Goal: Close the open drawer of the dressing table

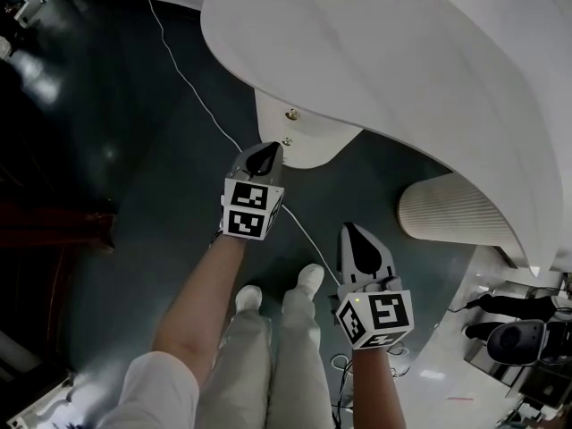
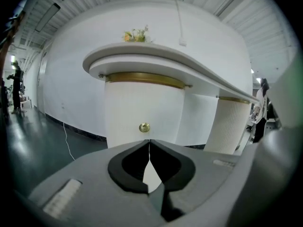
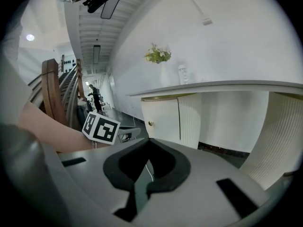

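The white dressing table (image 1: 402,52) has a curved top over a rounded pedestal (image 1: 299,137) that juts past the top's edge. Its smooth drawer front (image 2: 142,112) carries a brass knob (image 2: 144,127), and two knobs (image 1: 291,113) show from above. I cannot tell how far the drawer stands out. My left gripper (image 1: 264,152) is shut and empty, its tips (image 2: 149,141) pointing at the front just below the knob, a short way off. My right gripper (image 1: 353,231) is shut and empty, held lower and to the right. The right gripper view shows its tips (image 3: 149,140) and the pedestal (image 3: 165,119) further off.
A second ribbed pedestal (image 1: 451,208) stands to the right under the top. A white cable (image 1: 192,92) runs across the dark floor toward the drawer pedestal. The person's shoes (image 1: 308,280) are just behind the grippers. Flowers (image 2: 136,34) sit on the tabletop. Equipment (image 1: 518,338) stands at the lower right.
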{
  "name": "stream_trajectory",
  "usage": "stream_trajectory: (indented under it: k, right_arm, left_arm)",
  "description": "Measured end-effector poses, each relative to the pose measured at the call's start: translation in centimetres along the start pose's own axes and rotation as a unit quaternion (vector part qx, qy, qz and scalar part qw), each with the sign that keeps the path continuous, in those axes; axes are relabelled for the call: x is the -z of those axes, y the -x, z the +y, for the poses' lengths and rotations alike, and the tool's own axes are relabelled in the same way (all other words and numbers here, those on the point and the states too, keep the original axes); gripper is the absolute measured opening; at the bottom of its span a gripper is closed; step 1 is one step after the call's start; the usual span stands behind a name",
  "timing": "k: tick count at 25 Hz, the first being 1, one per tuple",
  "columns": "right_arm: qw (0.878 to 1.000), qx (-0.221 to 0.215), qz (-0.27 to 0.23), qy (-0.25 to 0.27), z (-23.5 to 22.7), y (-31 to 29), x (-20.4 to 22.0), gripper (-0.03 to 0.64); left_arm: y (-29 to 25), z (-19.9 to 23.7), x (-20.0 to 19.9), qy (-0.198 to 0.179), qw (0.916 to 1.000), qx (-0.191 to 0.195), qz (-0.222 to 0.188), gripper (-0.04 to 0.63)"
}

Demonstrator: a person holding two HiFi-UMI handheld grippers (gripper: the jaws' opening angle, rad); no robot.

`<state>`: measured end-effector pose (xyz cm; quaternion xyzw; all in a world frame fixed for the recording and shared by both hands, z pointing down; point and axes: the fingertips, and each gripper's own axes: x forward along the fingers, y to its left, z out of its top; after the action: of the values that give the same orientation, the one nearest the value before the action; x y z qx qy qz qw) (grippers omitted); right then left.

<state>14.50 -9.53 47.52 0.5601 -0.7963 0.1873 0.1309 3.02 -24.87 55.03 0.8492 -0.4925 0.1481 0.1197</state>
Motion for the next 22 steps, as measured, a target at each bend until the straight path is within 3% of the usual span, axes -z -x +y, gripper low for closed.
stream_trajectory:
  k: [6,11,22]
  right_arm:
    - [0.999,-0.023,-0.003,0.045,1.6,0.3,-0.5,0.0]
    - [0.997,-0.02,-0.016,0.079,1.7,0.6,-1.5,0.0]
    - [0.993,0.003,-0.08,0.09,2.6,3.4,-9.3,0.0]
  left_arm:
    - [3.7,-1.3,-0.4,-0.059,0.998,0.016,-0.018,0.017]
    - [7.4,-1.8,-2.2,-0.065,0.9964,0.012,-0.054,0.017]
    - [15.3,-3.0,-12.5,-0.091,0.9882,0.009,-0.122,0.017]
